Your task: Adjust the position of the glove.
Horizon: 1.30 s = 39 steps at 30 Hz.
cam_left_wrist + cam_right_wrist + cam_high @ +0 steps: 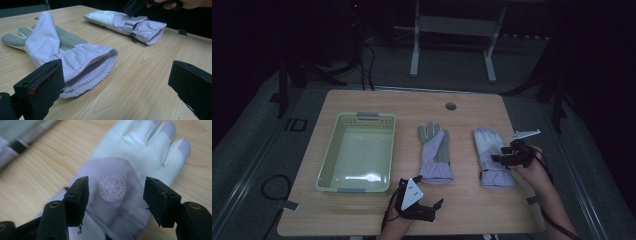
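Right tongs [115, 202] hung spread above the right glove [492, 157], flat on the desk [462, 210]; left tongs [117, 85] spread, idle. We judged a lower, centred pinch best.

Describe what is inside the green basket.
The basket holds nothing visible: its pale bottom shows through, with a light glare. The near wall hides a thin strip of its floor.

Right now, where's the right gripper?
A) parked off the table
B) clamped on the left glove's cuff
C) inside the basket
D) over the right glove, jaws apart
D: the right gripper hangs over the right glove with its jaws apart either side of the round logo, nothing pinched; the basket sits far left, with the left glove between.
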{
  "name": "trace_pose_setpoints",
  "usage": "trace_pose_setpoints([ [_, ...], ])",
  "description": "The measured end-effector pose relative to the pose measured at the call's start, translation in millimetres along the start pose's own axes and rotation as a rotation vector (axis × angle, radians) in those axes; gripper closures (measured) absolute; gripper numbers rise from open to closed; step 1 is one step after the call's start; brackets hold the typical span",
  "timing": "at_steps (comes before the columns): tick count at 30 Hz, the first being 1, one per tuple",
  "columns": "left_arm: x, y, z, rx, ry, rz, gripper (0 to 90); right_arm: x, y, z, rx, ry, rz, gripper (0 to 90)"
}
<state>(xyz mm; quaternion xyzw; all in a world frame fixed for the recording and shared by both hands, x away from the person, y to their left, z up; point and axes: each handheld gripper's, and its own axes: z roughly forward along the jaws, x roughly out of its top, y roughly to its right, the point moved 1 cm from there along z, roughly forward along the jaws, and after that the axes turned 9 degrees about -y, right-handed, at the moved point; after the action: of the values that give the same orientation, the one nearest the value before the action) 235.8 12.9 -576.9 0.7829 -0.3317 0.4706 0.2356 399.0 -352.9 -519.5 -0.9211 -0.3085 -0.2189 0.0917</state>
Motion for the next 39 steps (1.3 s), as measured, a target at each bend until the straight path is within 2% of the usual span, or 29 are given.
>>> trace_pose_setpoints([
  [2,0.0,0.0,0.0,0.000,0.000,-0.001,0.7,-2.7,2.0,6.9,0.000,-0.017,-0.003,38.0],
  [3,0.0,0.0,0.0,0.000,0.000,0.000,0.7,-4.9,2.7,11.1,-0.013,-0.030,-0.018,39.1],
  [4,0.0,0.1,0.0,0.000,0.000,0.001,0.7,-7.8,2.5,16.2,-0.022,-0.037,-0.045,43.8],
  [5,-0.1,0.1,0.0,0.001,0.001,0.001,0.7,-9.2,2.7,18.3,0.002,-0.029,-0.036,46.1],
  [9,-0.1,0.2,0.0,0.002,0.001,-0.001,0.7,-11.5,1.4,19.0,0.032,-0.018,-0.011,60.6],
  [14,0.0,-0.2,0.0,0.002,-0.001,-0.003,0.7,-16.1,2.7,18.5,0.066,0.013,0.041,66.8],
  [18,0.0,-0.1,0.1,0.002,0.000,-0.005,0.7,-17.4,3.5,13.9,0.088,0.039,0.083,76.4],
  [21,0.0,-0.3,0.0,0.002,-0.001,-0.004,0.7,-15.4,2.6,4.8,0.091,0.049,0.116,79.3],
  [23,0.0,-0.2,0.1,0.002,0.000,-0.005,0.7,-13.6,1.5,0.4,0.085,0.047,0.113,79.6],
  [28,0.0,-0.2,-0.1,0.005,-0.001,-0.002,0.7,-1.8,-2.6,-25.3,0.089,0.094,0.122,79.5],
  [33,-0.1,-1.9,0.0,-0.001,0.002,-0.021,0.7,19.2,-14.7,-53.1,0.039,0.126,0.108,79.6],
  [39,-0.2,-0.8,-0.4,0.007,0.002,-0.008,0.7,42.3,-31.3,-78.6,0.053,0.178,0.115,79.6],
])
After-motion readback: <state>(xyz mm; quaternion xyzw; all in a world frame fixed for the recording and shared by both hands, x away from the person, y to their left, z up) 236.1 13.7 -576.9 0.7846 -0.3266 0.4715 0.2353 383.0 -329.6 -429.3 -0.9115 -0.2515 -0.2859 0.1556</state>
